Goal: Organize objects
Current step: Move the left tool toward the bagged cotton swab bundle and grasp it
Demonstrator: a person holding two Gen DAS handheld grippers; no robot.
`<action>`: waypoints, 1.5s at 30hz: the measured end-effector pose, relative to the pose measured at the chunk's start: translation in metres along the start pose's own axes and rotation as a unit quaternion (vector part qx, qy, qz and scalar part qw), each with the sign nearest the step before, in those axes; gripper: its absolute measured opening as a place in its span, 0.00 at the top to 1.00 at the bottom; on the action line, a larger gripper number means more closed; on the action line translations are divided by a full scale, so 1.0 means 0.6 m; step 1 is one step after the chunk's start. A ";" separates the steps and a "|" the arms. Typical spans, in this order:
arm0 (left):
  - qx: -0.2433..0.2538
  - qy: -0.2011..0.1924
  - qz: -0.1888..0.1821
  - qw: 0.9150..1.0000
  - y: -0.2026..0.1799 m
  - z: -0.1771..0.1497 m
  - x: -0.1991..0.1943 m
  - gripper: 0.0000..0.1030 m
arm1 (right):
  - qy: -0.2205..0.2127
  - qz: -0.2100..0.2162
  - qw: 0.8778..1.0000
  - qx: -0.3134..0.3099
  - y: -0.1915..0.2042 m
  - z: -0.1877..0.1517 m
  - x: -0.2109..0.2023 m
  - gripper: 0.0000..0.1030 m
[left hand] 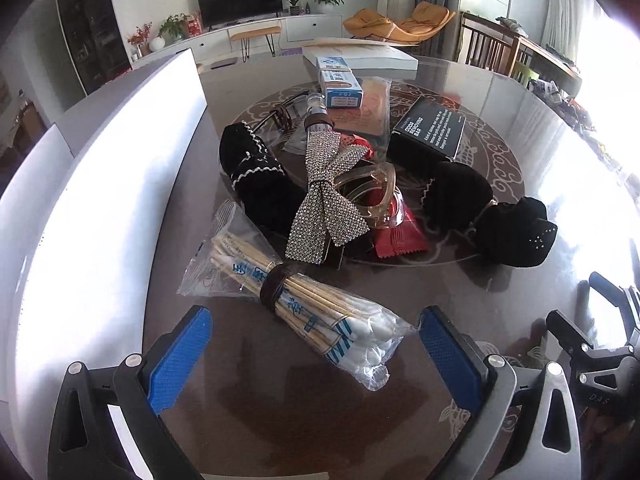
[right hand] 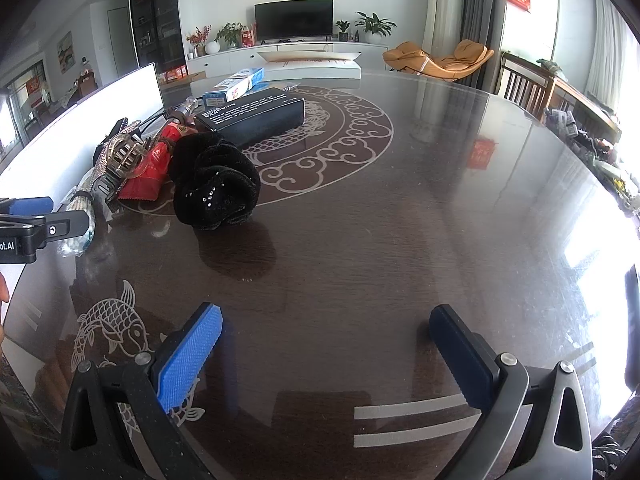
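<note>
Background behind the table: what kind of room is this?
Most likely a home living and dining room. A television sits on a long white cabinet with potted plants, an orange lounge chair stands near the curtains, and the clutter lies on a glossy round dining table.

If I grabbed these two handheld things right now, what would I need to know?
Left tool: open, empty, fingers either side of the bagged cotton swabs.
Right tool: open, empty, over bare table.
Clutter sits in one heap: rhinestone bow, black velvet scrunchie, red packet, black box, blue-and-white boxes.
Done: nothing looks sorted.
Left: everything; the swabs seem the likely first pick.
</note>
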State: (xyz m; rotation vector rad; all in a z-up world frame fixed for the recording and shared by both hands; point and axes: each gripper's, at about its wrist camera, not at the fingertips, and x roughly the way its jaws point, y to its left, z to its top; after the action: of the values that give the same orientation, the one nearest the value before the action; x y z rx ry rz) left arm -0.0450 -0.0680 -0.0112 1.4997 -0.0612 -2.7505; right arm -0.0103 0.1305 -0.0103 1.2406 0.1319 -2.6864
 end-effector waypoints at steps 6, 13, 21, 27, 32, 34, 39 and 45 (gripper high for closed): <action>-0.012 -0.011 -0.020 1.000 0.003 0.003 -0.029 0.00 | 0.000 0.000 1.000 0.000 0.000 0.000 0.000 0.00; -0.022 -0.010 -0.038 0.999 0.007 -0.007 -0.045 0.00 | 0.000 0.000 1.000 0.000 0.000 0.001 0.001 0.00; -0.035 0.003 -0.035 0.999 0.003 -0.005 -0.015 0.00 | 0.000 0.000 1.000 0.000 0.000 0.000 0.001 0.00; -0.016 0.016 -0.028 0.999 -0.002 -0.018 -0.002 0.00 | -0.001 0.001 1.000 0.000 0.000 0.000 0.001 0.00; -0.028 0.022 -0.028 0.999 0.013 -0.021 0.005 0.00 | -0.001 0.001 1.000 0.000 0.000 -0.001 0.001 0.00; -0.035 0.026 -0.030 0.999 0.017 -0.018 0.012 0.00 | -0.001 0.001 1.000 0.000 0.000 -0.001 0.001 0.00; -0.036 0.033 -0.041 0.998 0.016 -0.017 0.019 0.00 | -0.001 0.001 1.000 0.000 0.000 -0.001 0.001 0.00; -0.014 0.032 -0.064 0.997 -0.002 -0.009 0.030 0.00 | -0.001 0.001 1.000 0.000 0.000 -0.001 0.001 0.00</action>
State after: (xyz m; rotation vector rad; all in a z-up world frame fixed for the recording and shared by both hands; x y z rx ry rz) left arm -0.0499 -0.0676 -0.0293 1.6378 0.0759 -2.7838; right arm -0.0103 0.1302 -0.0111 1.2378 0.1300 -2.6864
